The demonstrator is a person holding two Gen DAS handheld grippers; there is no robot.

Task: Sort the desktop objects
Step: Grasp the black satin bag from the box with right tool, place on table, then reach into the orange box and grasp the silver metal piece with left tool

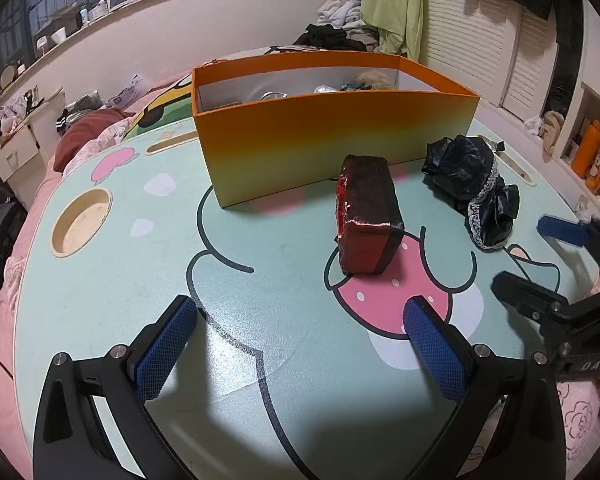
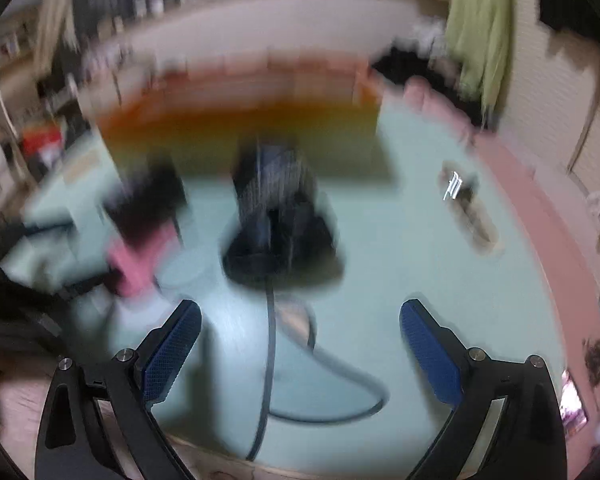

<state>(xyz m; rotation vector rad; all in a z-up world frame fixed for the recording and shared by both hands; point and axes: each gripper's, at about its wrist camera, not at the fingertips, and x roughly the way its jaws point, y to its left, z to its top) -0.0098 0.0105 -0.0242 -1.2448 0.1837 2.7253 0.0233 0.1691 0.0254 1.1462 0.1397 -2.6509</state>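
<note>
While the right view blurs, both grippers' fingers (image 1: 300,344) (image 2: 300,344) spread empty, orange box (image 1: 332,140) contents mostly hidden.

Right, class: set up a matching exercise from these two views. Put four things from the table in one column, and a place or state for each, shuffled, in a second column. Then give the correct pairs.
Things
1. orange box
2. red and dark case
3. black lace-trimmed bundle
4. left gripper

Places or states
A. jaws wide apart, nothing between them
B. lies crumpled near the box's right corner
C. open-topped, with small items inside
D. stands on the table's pink mushroom print

Pairs: 1-C, 2-D, 3-B, 4-A
</note>
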